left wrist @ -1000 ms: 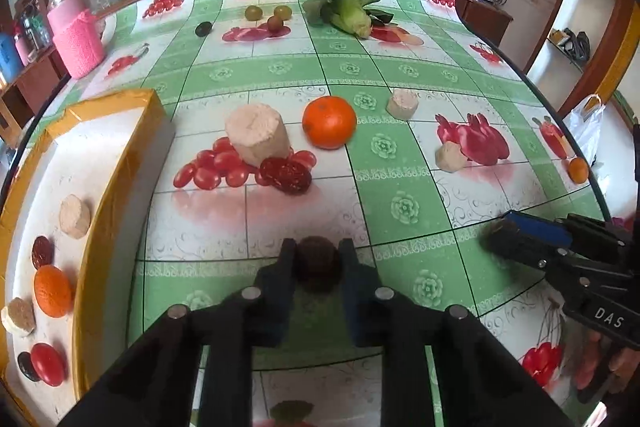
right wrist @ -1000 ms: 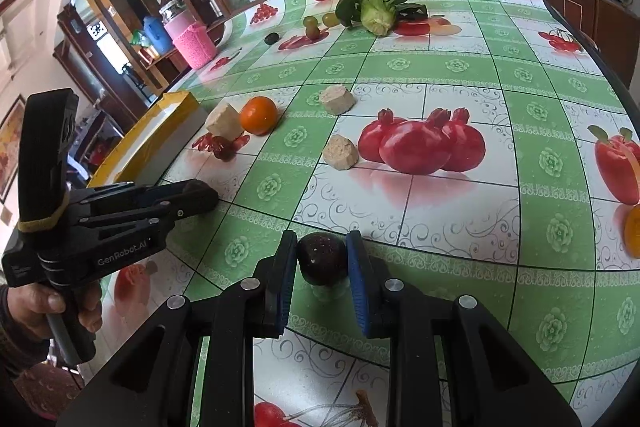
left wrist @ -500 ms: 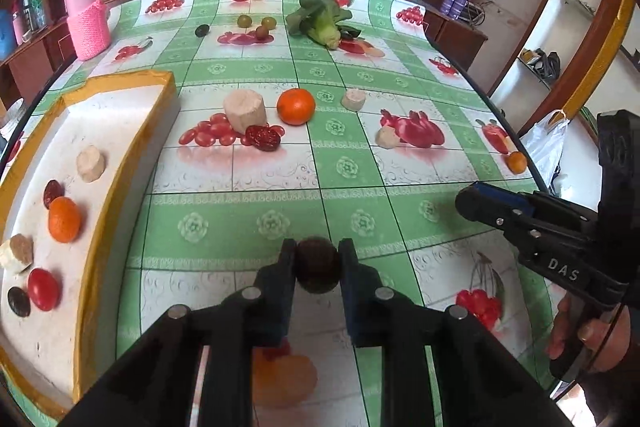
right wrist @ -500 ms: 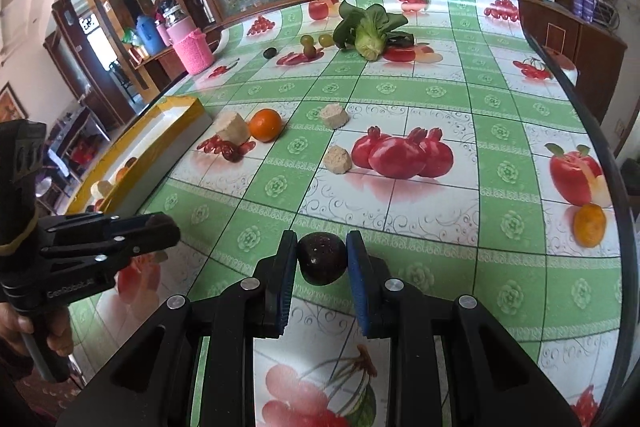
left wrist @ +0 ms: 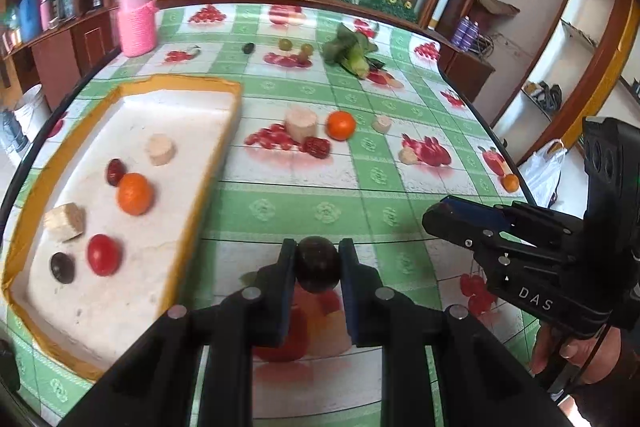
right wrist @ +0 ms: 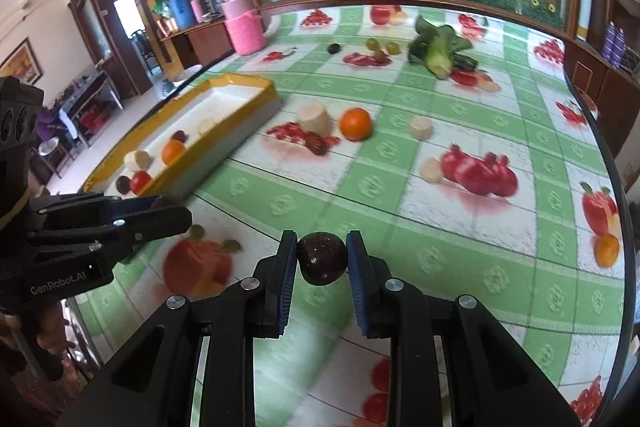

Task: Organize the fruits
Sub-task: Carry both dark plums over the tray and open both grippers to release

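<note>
My left gripper [left wrist: 318, 259] is shut on a dark round fruit [left wrist: 317, 269], held above the table just right of the yellow-rimmed white tray [left wrist: 188, 115]. In the tray lie an orange [left wrist: 135, 193], a red tomato [left wrist: 104, 254], dark fruits and pale chunks. My right gripper [right wrist: 322, 253] is shut on a dark purple fruit [right wrist: 322, 263], raised over the green fruit-print tablecloth [right wrist: 400, 187]. The left gripper also shows in the right wrist view [right wrist: 168, 207], with its fruit just showing between the tips. On the cloth remain an orange [right wrist: 355, 123], a red date [right wrist: 318, 143] and pale chunks [right wrist: 316, 118].
A leafy green vegetable [right wrist: 438, 47], grapes [right wrist: 382, 47] and a dark fruit [right wrist: 334, 48] lie at the far side. A pink jar [right wrist: 243, 27] stands at the back left. A small orange [right wrist: 607, 249] sits near the right table edge. A hand [left wrist: 576, 351] holds the right gripper.
Both grippers have risen and pulled back from the table with their fruits still held. The left one has swung toward the tray, which now fills more of its view.
</note>
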A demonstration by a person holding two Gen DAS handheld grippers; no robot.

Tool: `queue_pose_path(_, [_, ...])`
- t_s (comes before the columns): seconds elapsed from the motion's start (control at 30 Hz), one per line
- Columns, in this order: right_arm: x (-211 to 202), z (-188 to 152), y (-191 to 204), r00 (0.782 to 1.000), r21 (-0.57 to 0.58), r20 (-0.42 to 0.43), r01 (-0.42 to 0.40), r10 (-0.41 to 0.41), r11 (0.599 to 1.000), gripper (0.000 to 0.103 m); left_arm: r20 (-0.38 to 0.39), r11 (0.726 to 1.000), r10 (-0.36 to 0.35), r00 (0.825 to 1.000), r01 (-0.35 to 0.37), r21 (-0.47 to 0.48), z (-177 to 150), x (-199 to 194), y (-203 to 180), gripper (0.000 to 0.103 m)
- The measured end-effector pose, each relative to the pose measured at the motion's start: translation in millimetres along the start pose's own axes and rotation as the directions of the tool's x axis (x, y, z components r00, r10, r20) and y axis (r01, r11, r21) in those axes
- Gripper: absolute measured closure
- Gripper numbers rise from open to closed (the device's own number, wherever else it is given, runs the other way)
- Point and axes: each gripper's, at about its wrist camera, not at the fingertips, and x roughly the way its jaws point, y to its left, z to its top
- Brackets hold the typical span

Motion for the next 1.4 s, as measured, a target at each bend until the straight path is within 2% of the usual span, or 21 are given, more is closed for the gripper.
queue_pose_path(0.23, [20.0, 36.4, 53.3, 0.997, -0.085, 0.006, -0.074, 0.075, 0.994, 0.078, 0.051, 0.994, 0.073, 0.996, -0.069, -0.09, -0.5, -29.6, 57.9, 0.08])
queue_pose_path(0.37, [35.5, 63.0, 80.3, 0.992, -0.112, 0.011, -0.122, 0.124, 0.986, 0.078, 0.066, 0.983, 0.144, 0.987, -0.135, -0.126, 2.6, -39.6, 94.3, 0.08])
queue_pose_path(0.53, [53.0, 100.3, 105.6, 0.987, -0.132, 0.02, -0.158, 0.162, 0.979, 0.078, 0.064, 0.967, 0.226, 0.972, -0.216, -0.138, 17.7, -42.1, 133.9, 0.079])
queue_pose_path(0.67, [64.9, 133.0, 122.3, 0.985, -0.154, 0.04, -0.162, 0.17, 0.975, 0.078, 0.059, 0.96, 0.255, 0.965, -0.245, -0.131, 36.1, -35.9, 155.2, 0.079])
queue_pose_path(0.83, [99.6, 151.1, 126.8, 0.99, -0.14, 0.009, -0.139, 0.142, 0.98, 0.078, 0.035, 0.96, 0.254, 0.967, -0.248, -0.129, 55.2, -14.7, 171.8, 0.079])
queue_pose_path(1.17, [165.6, 147.7, 107.0, 0.991, -0.115, -0.115, -0.087, 0.074, 0.99, 0.078, -0.034, 0.971, 0.212, 0.977, -0.214, -0.106, 74.2, 32.2, 179.1, 0.079])
queue_pose_path(1.4, [195.2, 148.7, 97.0, 0.984, -0.135, -0.169, -0.083, 0.06, 0.987, 0.078, -0.077, 0.97, 0.211, 0.975, -0.218, -0.107, 82.2, 51.7, 192.4, 0.079])
